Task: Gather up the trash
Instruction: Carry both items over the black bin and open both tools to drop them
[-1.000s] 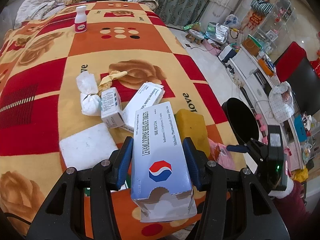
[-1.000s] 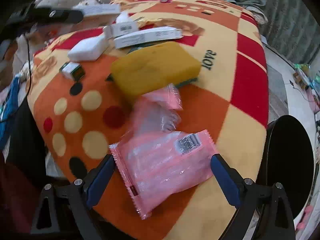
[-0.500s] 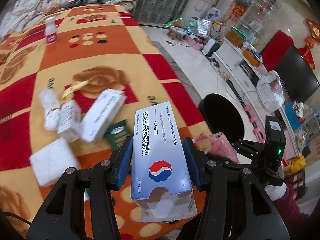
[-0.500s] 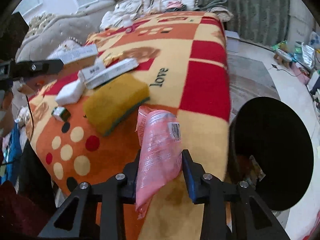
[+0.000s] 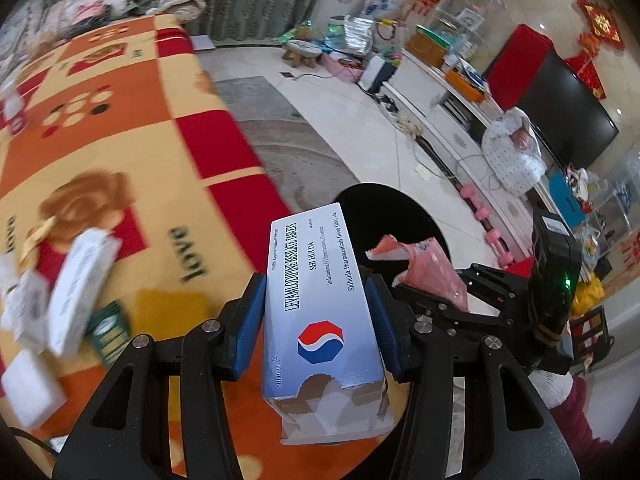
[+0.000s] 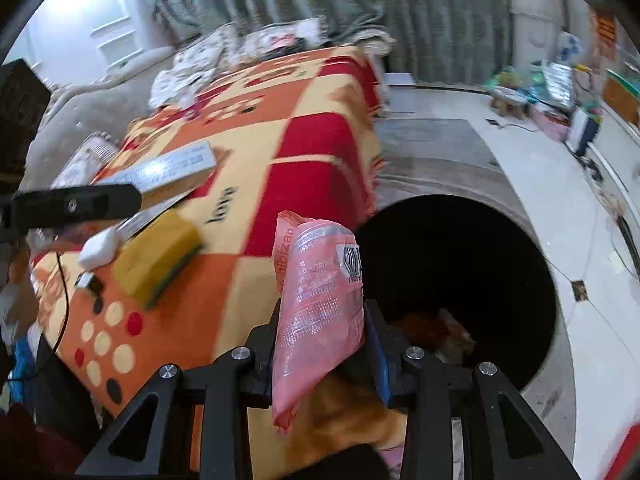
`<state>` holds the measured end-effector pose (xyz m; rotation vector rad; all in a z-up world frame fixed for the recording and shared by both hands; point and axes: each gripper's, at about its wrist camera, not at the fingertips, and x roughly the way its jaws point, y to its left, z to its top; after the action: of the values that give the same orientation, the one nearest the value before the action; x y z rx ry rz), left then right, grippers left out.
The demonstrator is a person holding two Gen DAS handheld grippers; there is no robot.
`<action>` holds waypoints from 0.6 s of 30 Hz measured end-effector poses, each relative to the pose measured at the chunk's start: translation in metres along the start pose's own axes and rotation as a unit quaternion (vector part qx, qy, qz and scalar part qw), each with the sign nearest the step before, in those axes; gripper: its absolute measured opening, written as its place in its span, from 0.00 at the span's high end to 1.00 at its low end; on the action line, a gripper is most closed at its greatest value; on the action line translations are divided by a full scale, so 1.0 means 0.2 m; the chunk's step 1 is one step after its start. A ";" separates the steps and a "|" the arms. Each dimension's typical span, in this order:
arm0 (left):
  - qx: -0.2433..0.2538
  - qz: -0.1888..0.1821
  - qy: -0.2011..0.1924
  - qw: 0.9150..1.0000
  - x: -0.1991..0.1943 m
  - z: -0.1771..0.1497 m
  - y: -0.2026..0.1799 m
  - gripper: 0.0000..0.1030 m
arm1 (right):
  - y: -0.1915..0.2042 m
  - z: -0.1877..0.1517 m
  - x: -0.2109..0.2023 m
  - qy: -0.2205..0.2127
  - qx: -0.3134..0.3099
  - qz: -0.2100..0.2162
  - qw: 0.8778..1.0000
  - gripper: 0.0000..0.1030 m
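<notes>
Beside the patterned blanket (image 6: 320, 152), over the black bin (image 6: 480, 248), we clamp a blue-and-white tablet box (image 5: 320, 312) in our left gripper (image 5: 316, 320); our right gripper (image 6: 320, 344), its jaws having just closed, pinches a pink plastic packet (image 6: 316, 304).

Green curtains (image 6: 360, 4), pale tiled floor (image 5: 340, 120), black television (image 5: 568, 116) on the wall.
</notes>
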<state>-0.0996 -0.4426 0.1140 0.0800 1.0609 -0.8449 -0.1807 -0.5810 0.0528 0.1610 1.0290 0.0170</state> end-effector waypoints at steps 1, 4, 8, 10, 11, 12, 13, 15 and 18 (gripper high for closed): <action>0.002 -0.003 0.002 1.000 0.03 0.01 -0.02 0.52 | -0.04 0.01 0.00 -0.001 0.005 -0.006 1.000 0.66; 0.007 -0.012 0.011 1.000 0.12 0.05 -0.09 0.52 | -0.15 0.02 0.00 -0.002 0.025 -0.020 0.999 0.66; 0.009 -0.022 0.018 1.000 0.22 0.09 -0.15 0.52 | -0.27 0.04 0.03 0.004 0.052 -0.033 0.998 0.66; 0.005 -0.032 0.024 0.999 0.27 0.10 -0.17 0.52 | -0.32 0.04 0.06 0.009 0.064 -0.035 0.997 0.66; 0.002 -0.036 0.025 0.999 0.29 0.11 -0.18 0.52 | -0.33 0.04 0.07 0.012 0.068 -0.037 0.997 0.66; -0.002 -0.043 0.026 0.999 0.31 0.11 -0.18 0.52 | -0.36 0.03 0.09 0.015 0.076 -0.039 0.996 0.66; -0.004 -0.047 0.027 0.999 0.33 0.12 -0.19 0.51 | -0.38 0.03 0.10 0.017 0.081 -0.038 0.996 0.66; -0.009 -0.064 0.026 0.998 0.36 0.13 -0.19 0.50 | -0.42 0.03 0.12 0.021 0.096 -0.038 0.994 0.66; -0.019 -0.077 0.031 0.996 0.40 0.14 -0.20 0.45 | -0.46 0.01 0.12 0.019 0.115 -0.048 0.992 0.40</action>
<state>-0.0878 -0.5280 0.0769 -0.0079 1.1509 -0.9650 -0.1715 -0.6708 0.0206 0.3211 1.0741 -0.1877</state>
